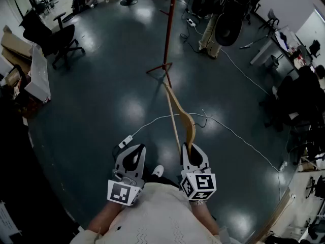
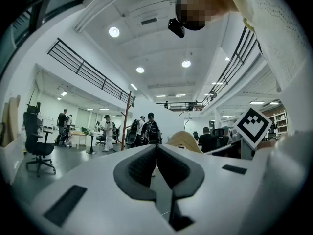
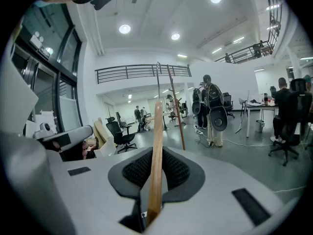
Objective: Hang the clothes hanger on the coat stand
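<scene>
My left tongs (image 1: 133, 155) are pressed together on nothing. My right tongs (image 1: 192, 149) clamp one end of the wooden hanger (image 1: 179, 111), which points forward above the floor (image 1: 101, 100). Farther ahead stands the red coat stand (image 1: 167, 29).

Two tools are shown: the left tool (image 1: 136, 150) and the right tool (image 1: 193, 149). One marker cube (image 1: 122, 192) is carried by each, two in all. One wooden clothes hanger (image 1: 179, 113) and one red coat stand (image 1: 168, 29) are counted. One white power strip (image 1: 125, 141) is seen on the floor. One black office chair (image 1: 56, 39) is counted at the upper left of the head view; farther chairs and the persons beyond are too small to be counted.
</scene>
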A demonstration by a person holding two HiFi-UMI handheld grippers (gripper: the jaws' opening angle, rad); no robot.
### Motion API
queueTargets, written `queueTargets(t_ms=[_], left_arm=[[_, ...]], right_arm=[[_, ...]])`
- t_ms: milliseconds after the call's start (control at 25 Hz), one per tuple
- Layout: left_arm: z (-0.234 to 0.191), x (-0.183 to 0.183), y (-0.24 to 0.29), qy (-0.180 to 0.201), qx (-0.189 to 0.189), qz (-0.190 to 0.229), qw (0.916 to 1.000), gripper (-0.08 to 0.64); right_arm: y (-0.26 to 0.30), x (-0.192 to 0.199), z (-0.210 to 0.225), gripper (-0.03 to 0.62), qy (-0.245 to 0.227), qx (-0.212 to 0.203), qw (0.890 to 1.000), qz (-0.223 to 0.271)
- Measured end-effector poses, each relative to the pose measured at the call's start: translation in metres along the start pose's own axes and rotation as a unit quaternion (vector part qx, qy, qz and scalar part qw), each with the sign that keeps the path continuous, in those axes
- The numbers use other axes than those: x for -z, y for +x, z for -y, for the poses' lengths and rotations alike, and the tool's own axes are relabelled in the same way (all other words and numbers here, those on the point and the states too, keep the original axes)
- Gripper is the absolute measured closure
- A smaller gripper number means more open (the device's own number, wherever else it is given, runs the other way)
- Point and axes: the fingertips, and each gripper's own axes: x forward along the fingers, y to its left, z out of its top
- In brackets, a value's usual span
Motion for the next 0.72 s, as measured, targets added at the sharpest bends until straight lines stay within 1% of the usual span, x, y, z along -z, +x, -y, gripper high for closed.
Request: queueTargets(t_ms=[120,200,320,440,560,640,720], left_arm=[[-0.009,0.008,0.001,0.035,0.013,-0.016,0.9992,0.548],[-0.014,0.01,0.008,0.041,0.015,-0.017,0.9989,0.548],[-0.019,0.011,0.025,0.034,0.02,-0.016,0.9991,0.548],[-0.029,0.017,0.047,0.029,0.036,-0.017,0.9988,0.548],[-0.04,0.017,0.08,0.029,0.057,-0.015,0.9978,0.548],[-0.049,0.011,0.104,0.02,0.068,-0.009,0.9974,0.548],[-0.063,0.012,0.125,0.013,0.076,-0.014,0.9969,0.548]], right_arm=[[0.002,-0.001,-0.001,0.525,-0.002,0.004,1.0,0.004],[0.008,-0.001,0.004,0.525,-0.002,0.008,1.0,0.003],[0.019,-0.002,0.017,0.525,0.0,0.022,1.0,-0.003],[0.033,-0.006,0.025,0.525,0.005,0.042,0.999,0.002],[0.053,-0.015,0.035,0.525,0.009,0.062,0.998,0.005],[0.069,-0.021,0.041,0.525,0.01,0.071,0.997,0.0],[0.089,-0.026,0.045,0.525,0.01,0.08,0.997,-0.007]])
